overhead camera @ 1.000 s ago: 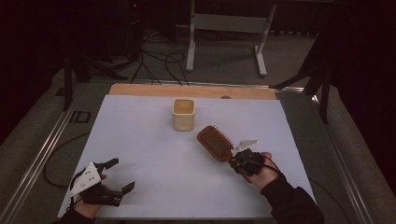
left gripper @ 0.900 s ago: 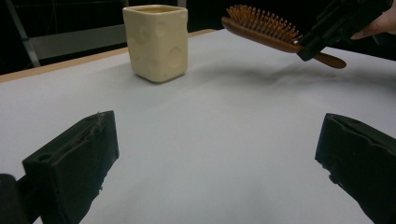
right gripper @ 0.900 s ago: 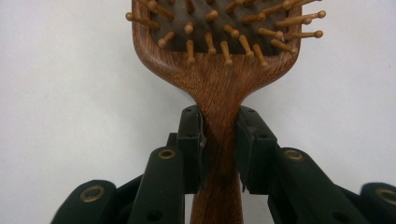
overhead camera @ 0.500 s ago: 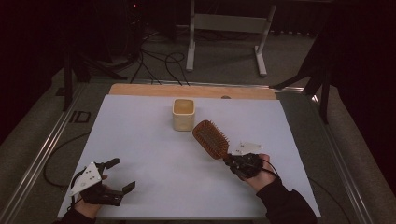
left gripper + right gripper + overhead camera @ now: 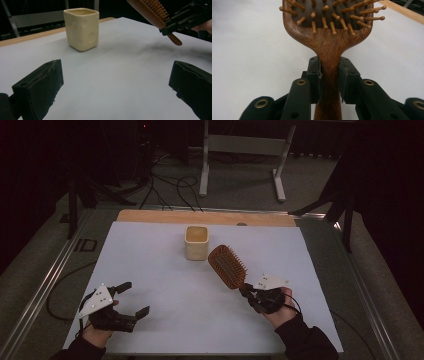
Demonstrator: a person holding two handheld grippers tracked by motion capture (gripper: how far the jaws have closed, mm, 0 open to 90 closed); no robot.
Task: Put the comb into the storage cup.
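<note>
High view: we've swung the wooden hairbrush (image 5: 227, 266) nearer the cream cup (image 5: 196, 242) — right gripper (image 5: 250, 294) clamps its handle, left gripper (image 5: 131, 299) gapes empty — insertion seems next.

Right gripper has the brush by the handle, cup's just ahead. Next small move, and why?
Probably carry the brush a little further toward the cup and start tipping it upright over the opening. The right gripper is clamped on the handle, the brush is off the table and its head already sits next to the cup. The left gripper is open and off to the side.
</note>
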